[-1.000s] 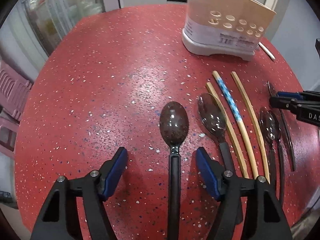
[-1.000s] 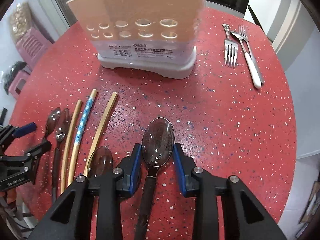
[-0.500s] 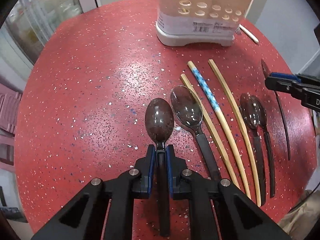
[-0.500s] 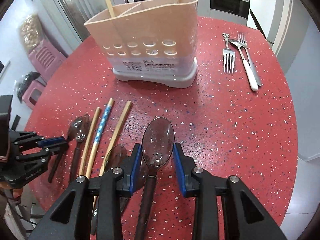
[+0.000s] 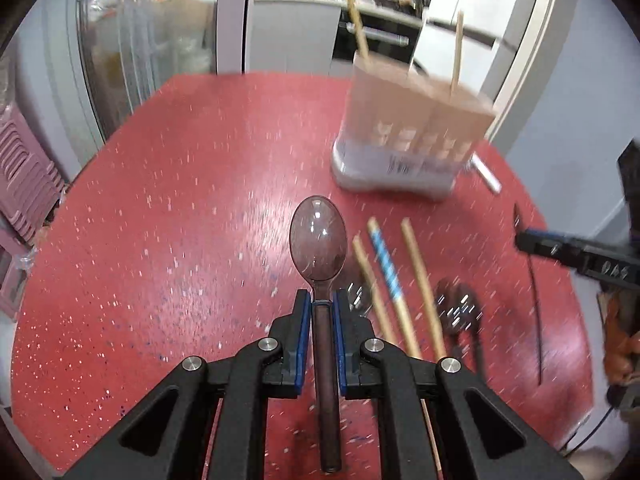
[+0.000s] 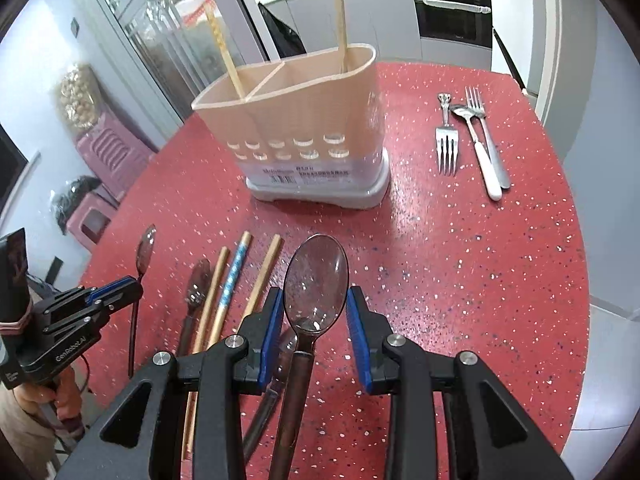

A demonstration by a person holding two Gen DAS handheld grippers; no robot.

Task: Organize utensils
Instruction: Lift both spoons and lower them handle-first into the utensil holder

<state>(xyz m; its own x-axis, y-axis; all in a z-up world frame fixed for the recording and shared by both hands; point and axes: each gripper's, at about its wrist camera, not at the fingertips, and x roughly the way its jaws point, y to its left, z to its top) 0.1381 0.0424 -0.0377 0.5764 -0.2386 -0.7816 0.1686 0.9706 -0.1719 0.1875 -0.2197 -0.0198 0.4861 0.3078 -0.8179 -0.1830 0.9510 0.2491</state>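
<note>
Left fingers (image 5: 304, 334): pressed together on the neck of a brown spoon (image 5: 319, 236), bowl pointing ahead, handle running back between the pads.
Right fingers (image 6: 271, 330): clamped on a second brown spoon (image 6: 316, 276) where bowl meets handle; the pads stand wider apart here, and contact is hard to see.
Left gripper (image 5: 320, 304): above the red table (image 5: 180, 184), spoon lifted clear.
Right gripper (image 6: 314, 312): likewise raised with its load.
Holder (image 6: 296, 120): tan, divided, ahead of both grippers; a chopstick stands in each end.
Advice: bring each spoon over an open compartment, tip it handle down, release only once inside the rim.
Loose items: chopsticks (image 6: 234, 276), more spoons, forks (image 6: 446, 148) lie on the table.
</note>
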